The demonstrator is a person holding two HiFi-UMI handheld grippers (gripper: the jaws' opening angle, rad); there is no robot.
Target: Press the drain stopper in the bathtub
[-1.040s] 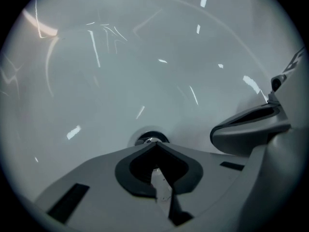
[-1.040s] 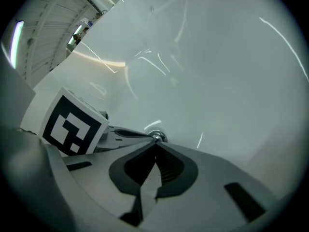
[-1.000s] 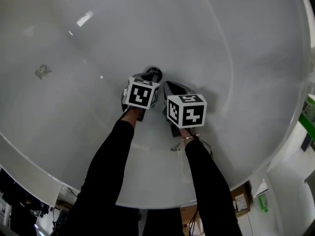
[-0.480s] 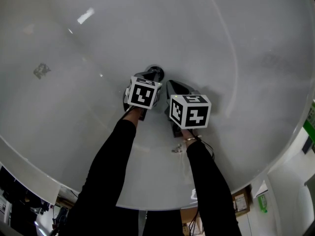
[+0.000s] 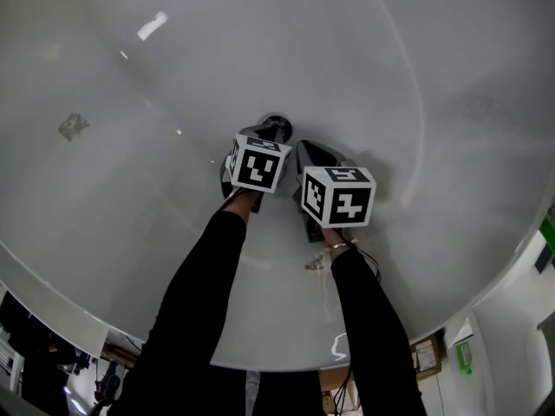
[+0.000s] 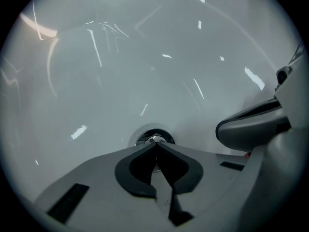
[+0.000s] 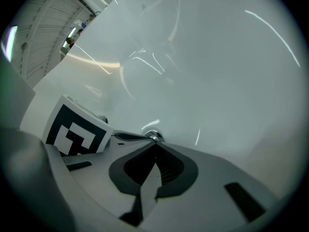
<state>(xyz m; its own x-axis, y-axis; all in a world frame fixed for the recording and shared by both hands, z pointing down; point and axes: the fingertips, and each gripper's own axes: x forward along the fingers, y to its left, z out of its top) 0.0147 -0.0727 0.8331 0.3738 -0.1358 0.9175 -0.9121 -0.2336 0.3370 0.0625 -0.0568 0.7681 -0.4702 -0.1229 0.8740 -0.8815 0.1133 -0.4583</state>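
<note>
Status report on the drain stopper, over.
Left hand-held gripper shut, tips at drain stopper. Right hand-held gripper shut, empty, close beside. Nothing blocking the stopper.

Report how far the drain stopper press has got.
Done: the left gripper and right gripper are down at the bathtub floor, jaws together. In hand: the left gripper's tips sit at the drain stopper; contact isn't clear. Remaining: the push itself, unconfirmed, since the stopper shows no clear pressed state.
</note>
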